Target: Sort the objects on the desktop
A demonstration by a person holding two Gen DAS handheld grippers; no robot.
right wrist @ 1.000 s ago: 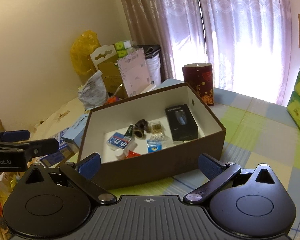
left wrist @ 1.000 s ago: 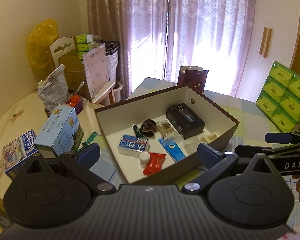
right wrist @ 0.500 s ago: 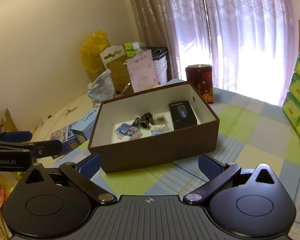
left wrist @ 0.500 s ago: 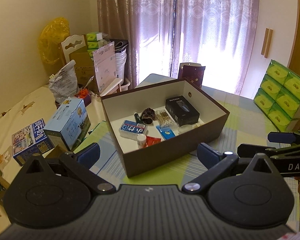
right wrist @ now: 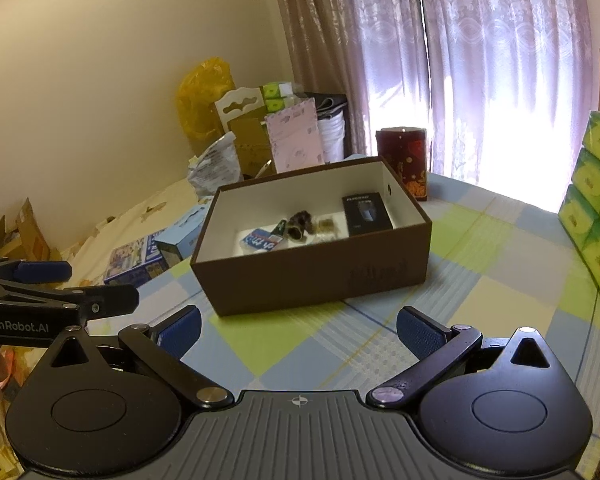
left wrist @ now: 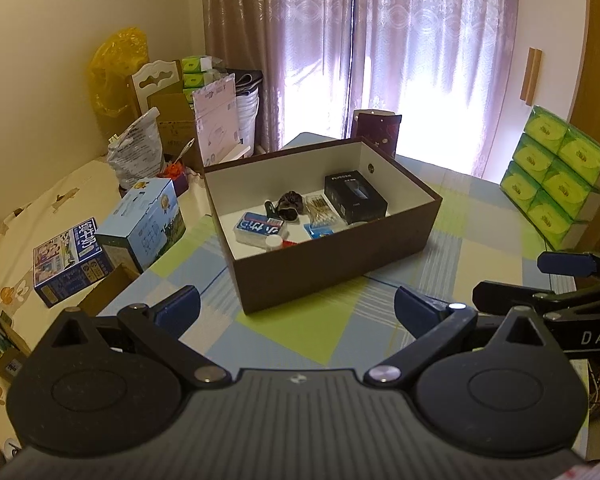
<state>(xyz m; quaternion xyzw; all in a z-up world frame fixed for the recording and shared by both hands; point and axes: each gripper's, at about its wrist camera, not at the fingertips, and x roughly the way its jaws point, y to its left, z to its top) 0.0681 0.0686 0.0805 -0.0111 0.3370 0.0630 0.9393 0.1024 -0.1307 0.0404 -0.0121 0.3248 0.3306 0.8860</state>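
Both tongs gape wide and hold nothing: the left tongs point(left wrist: 296, 306) low in the left wrist frame, the right tongs point(right wrist: 298, 328) low in the right wrist frame, each above the checked green-and-blue counter point(left wrist: 300, 332). Past them, mid-frame, sits the open brown cardboard box point(left wrist: 332, 258) with a black rectangular carton point(left wrist: 355, 197), a blue-and-white flat pack point(left wrist: 260, 227) and other small items inside. A dark red patterned canister point(right wrist: 405, 160) stands behind the box, near the purple curtains point(right wrist: 480, 60) at the top.
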